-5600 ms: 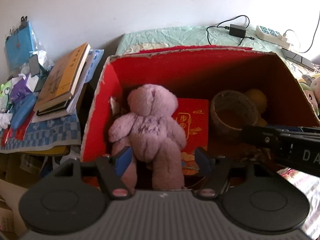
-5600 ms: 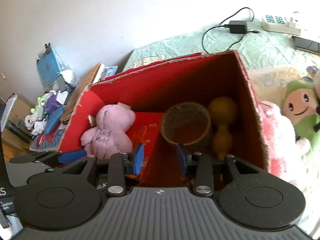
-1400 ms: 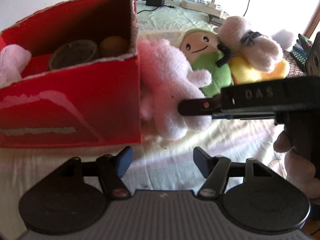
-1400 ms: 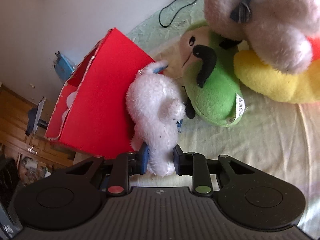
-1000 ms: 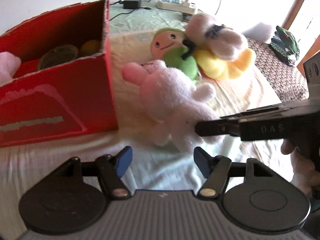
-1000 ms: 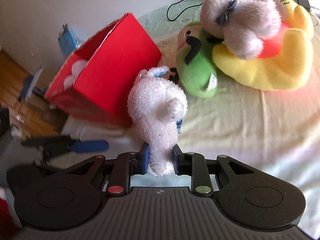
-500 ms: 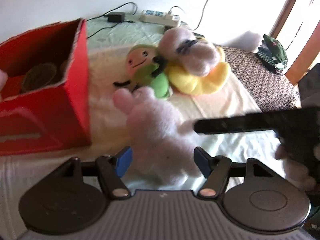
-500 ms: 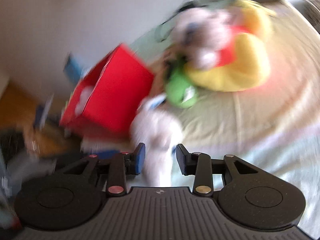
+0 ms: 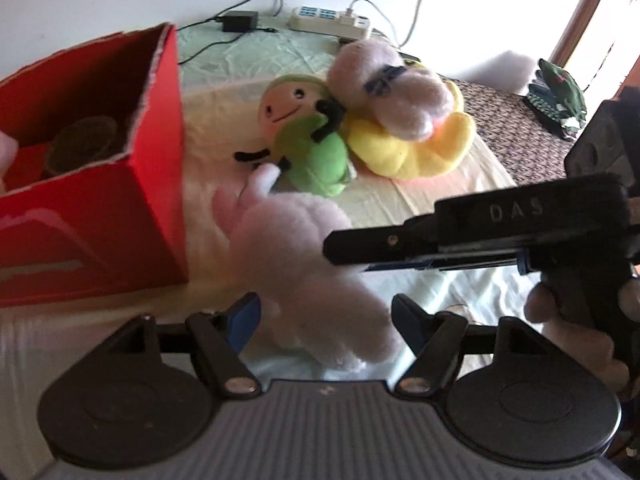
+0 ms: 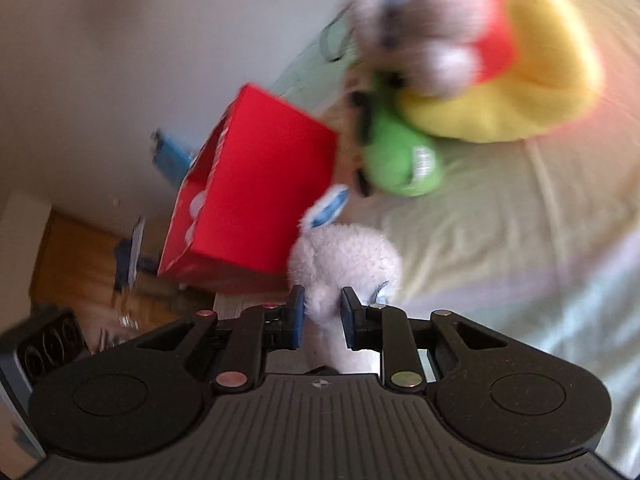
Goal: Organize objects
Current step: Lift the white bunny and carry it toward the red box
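A pale pink plush toy [image 9: 296,248] is held up just right of the red cardboard box [image 9: 92,216]. My right gripper [image 10: 322,316] is closing tight on one limb of the plush [image 10: 344,260], pads pressed into the fur. From the left wrist it reaches in from the right as a black bar [image 9: 336,248] against the toy. My left gripper [image 9: 324,316] is opening. The toy's lower body hangs between its blue pads, which do not squeeze it.
A green plush [image 9: 312,152], a yellow plush [image 9: 408,148] and a mauve one [image 9: 392,80] lying on it sit on the bed beyond. A power strip [image 9: 328,22] and adapter [image 9: 240,22] lie near the wall. The box holds a round container. A hand [image 9: 560,320] grips the right tool.
The right gripper spread for a moment and has shut again on the pink plush, rolling as it did. The plush now sits deeper between the left fingers, which have spread a little.
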{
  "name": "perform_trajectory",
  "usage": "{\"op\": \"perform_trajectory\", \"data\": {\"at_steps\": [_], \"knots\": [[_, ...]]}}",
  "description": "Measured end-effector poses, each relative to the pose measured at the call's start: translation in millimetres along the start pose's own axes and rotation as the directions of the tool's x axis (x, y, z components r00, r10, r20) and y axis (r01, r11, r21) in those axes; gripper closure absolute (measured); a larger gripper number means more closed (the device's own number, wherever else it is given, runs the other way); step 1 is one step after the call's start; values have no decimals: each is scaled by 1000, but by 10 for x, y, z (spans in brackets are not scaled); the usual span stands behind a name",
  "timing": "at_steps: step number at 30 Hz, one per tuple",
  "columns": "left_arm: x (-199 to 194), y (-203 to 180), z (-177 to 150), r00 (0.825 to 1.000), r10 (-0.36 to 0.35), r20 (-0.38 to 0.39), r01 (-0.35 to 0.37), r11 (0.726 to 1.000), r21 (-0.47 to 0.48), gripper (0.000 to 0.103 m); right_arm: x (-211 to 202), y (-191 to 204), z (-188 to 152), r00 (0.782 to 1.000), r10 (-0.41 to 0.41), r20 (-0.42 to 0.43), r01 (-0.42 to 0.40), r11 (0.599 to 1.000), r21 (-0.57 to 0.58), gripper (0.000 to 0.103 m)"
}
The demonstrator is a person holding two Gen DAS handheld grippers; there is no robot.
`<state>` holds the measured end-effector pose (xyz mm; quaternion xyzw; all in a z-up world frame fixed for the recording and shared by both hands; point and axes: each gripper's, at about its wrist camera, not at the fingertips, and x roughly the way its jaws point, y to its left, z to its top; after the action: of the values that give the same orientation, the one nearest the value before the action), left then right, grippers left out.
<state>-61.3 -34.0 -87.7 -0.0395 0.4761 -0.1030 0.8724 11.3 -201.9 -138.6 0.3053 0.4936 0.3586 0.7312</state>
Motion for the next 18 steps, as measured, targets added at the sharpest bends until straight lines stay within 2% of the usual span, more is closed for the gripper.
{"op": "perform_trajectory", "data": {"at_steps": [7, 12, 14, 18], "knots": [[15, 208, 12, 997, 80, -17, -80, 996, -23, 32, 356, 318, -40, 991, 82, -101, -91, 993, -81, 79], [88, 405, -50, 997, 45, -62, -50, 995, -84, 29, 300, 449, 5, 989, 113, -96, -125, 984, -130, 78], [105, 431, -68, 997, 30, -68, -36, 995, -93, 28, 191, 341, 58, 993, 104, -62, -110, 988, -105, 78], [122, 464, -96, 997, 8, -74, -15, 995, -94, 25, 142, 64, 150, 999, -19, -30, 17, 998, -64, 74]]}}
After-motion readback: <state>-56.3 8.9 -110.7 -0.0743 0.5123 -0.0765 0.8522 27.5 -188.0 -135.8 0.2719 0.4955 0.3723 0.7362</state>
